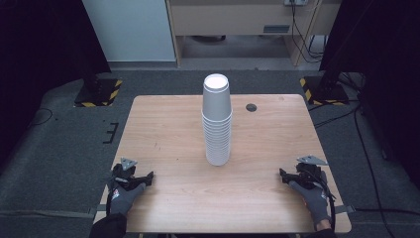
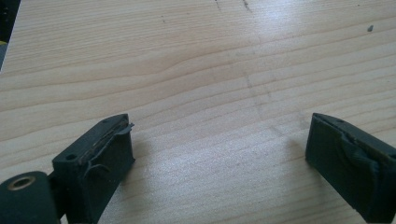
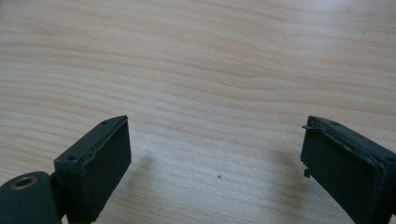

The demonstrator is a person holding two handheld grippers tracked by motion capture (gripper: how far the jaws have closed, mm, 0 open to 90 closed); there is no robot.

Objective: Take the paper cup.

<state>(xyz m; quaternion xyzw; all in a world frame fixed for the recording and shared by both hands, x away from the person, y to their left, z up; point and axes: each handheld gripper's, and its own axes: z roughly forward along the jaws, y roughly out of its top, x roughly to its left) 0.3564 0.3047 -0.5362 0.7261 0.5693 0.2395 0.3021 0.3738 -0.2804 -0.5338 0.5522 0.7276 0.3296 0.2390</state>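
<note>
Both grippers, left [image 1: 143,177] and right [image 1: 284,174], are resting wide open and empty at the tabletop's [image 1: 168,119] near corners; the central cup stack [image 1: 217,121] is standing untouched.

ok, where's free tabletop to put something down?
Bare wood on both sides of the cup stack, and between the left tool and right tool along the near edge. Far right holds only a small dark hole. Nothing is crowded.
</note>
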